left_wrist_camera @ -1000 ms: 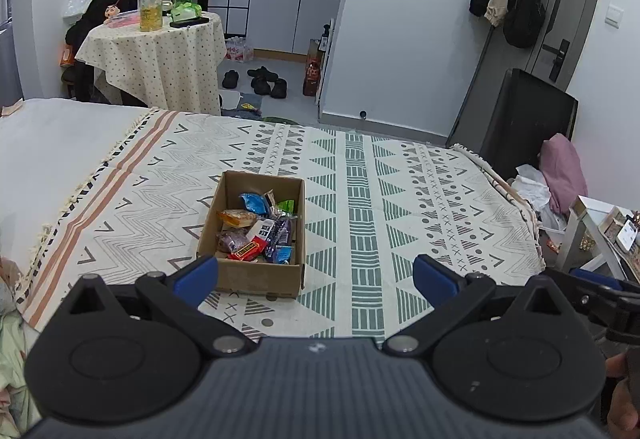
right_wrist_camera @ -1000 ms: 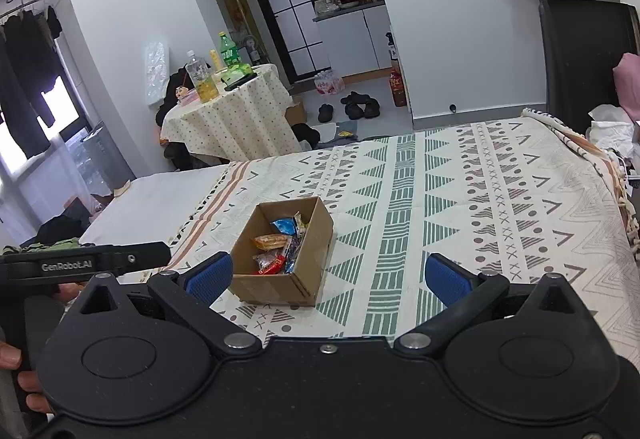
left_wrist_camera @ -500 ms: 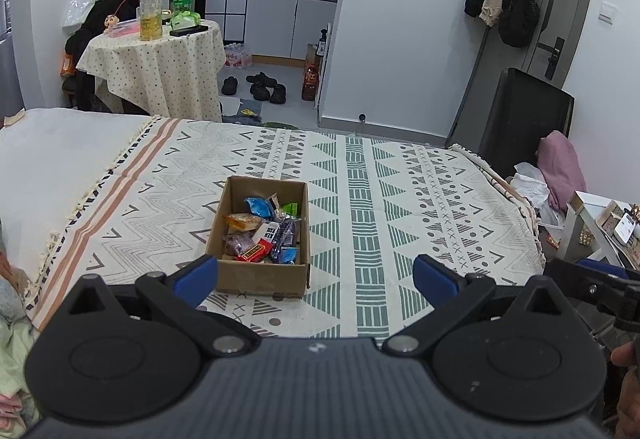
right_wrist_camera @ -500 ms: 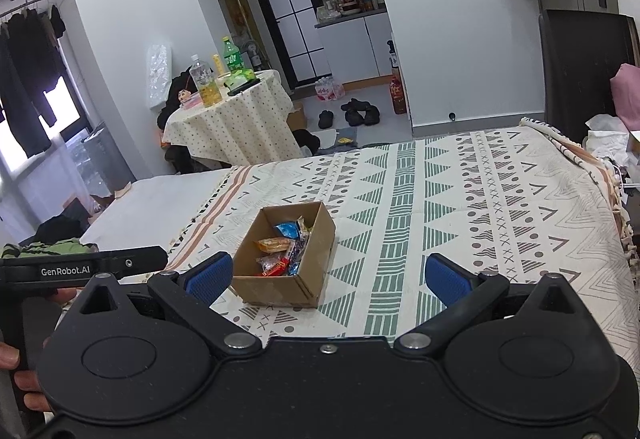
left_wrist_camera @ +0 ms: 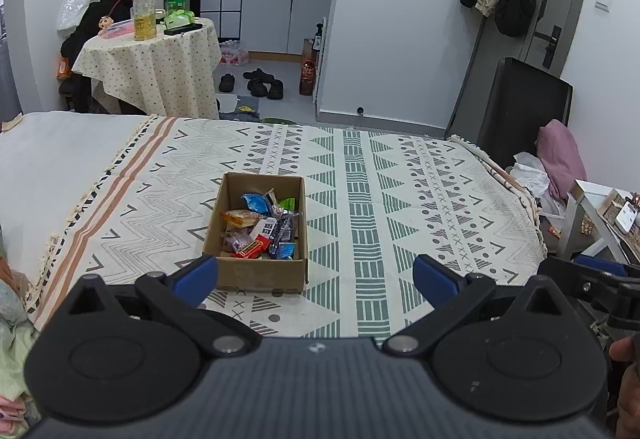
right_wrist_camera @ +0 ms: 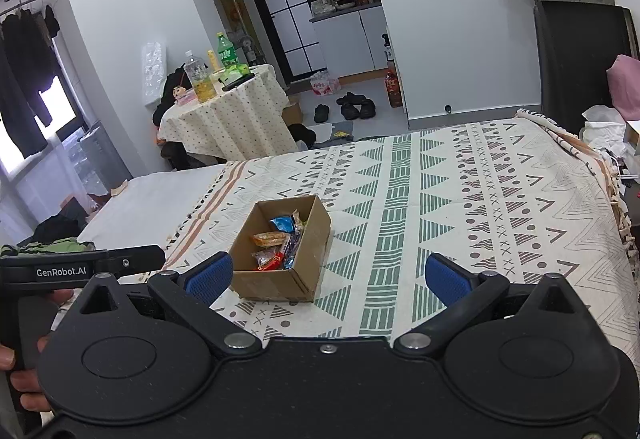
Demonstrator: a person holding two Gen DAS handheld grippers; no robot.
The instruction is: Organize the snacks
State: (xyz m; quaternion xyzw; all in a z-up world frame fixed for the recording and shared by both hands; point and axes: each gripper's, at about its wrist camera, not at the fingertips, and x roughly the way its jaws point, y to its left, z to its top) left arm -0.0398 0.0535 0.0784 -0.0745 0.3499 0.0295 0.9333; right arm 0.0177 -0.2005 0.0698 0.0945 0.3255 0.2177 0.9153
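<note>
While both claws hang open and empty above the near edge of the bed [left_wrist_camera: 420,175], the box [left_wrist_camera: 256,273] of snacks [left_wrist_camera: 262,227] sits on the patterned blanket [right_wrist_camera: 460,207], ahead of them and left of centre in both views. The left claw [left_wrist_camera: 316,275] has its jaws spread wide, its left pad [left_wrist_camera: 198,273] lined up just before the box's near wall; the right claw [right_wrist_camera: 328,275] is spread as wide, with the box seen past its left pad [right_wrist_camera: 210,271]. Neither touches anything. The wrappers lie jumbled and overlapping at the near end of the box, so a pinch there may well catch two packets at once, or slip off glossy film. The cardboard looks light and the bedding soft, so a downward push or a knock on a wall would probably tip or slide the box rather than meet firm resistance. The box walls leave little side room for wide jaws, and a pad could snag the rim on the way in. Because both claws point toward the same spot, they could also collide if both go in together. Open room is generous: the blanket lies bare to the right of the box and beyond it, good ground for laying snacks out. Toward the left the blanket ends at its fringe, and the near edge of the bed lies just below the claws, so anything dropped there could roll off.
</note>
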